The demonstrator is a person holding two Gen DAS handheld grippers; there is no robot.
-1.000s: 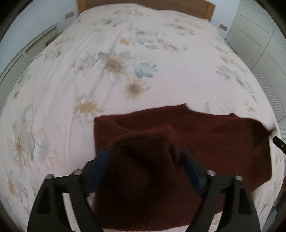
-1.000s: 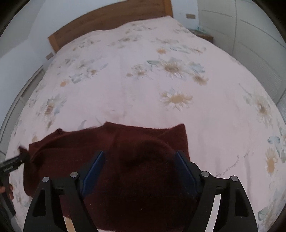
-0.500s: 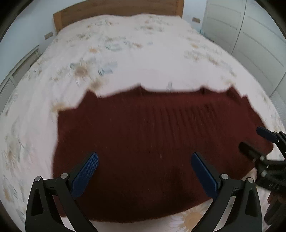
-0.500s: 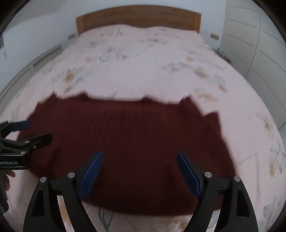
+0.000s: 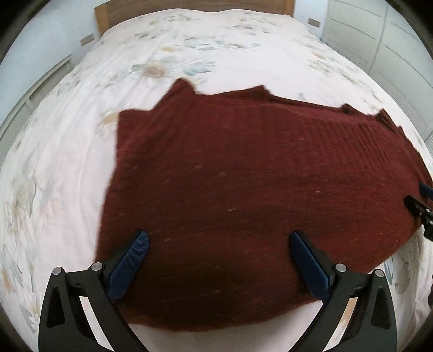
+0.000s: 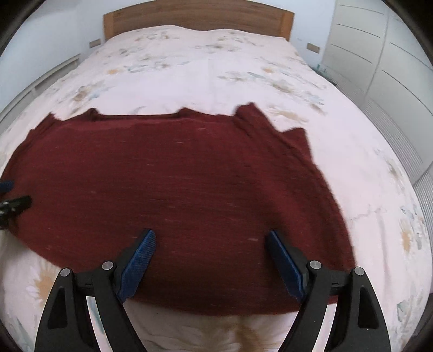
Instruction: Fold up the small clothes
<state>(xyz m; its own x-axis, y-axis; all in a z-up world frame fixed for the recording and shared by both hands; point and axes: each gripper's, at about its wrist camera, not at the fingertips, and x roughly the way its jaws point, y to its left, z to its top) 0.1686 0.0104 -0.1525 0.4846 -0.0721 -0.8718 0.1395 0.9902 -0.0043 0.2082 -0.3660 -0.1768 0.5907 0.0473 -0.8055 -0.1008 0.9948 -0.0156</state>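
Note:
A dark red knitted garment (image 5: 243, 189) lies spread flat on the flowered bed; it also shows in the right wrist view (image 6: 176, 184). My left gripper (image 5: 219, 241) is open and empty, hovering over the garment's near left part. My right gripper (image 6: 211, 238) is open and empty over the near right part. Each gripper shows at the edge of the other's view: the right one (image 5: 422, 205) at the far right, the left one (image 6: 10, 200) at the far left. The garment's near hem passes under both sets of blue pads.
The bed (image 6: 203, 67) has a pale floral cover and a wooden headboard (image 6: 197, 16). White wardrobe doors (image 6: 379, 54) stand to the right. A low white ledge (image 5: 40, 89) runs along the left wall.
Both grippers let go of the bunched cloth they held one second ago and opened. The garment now lies spread flat, and both grippers have pulled back toward its near edge.

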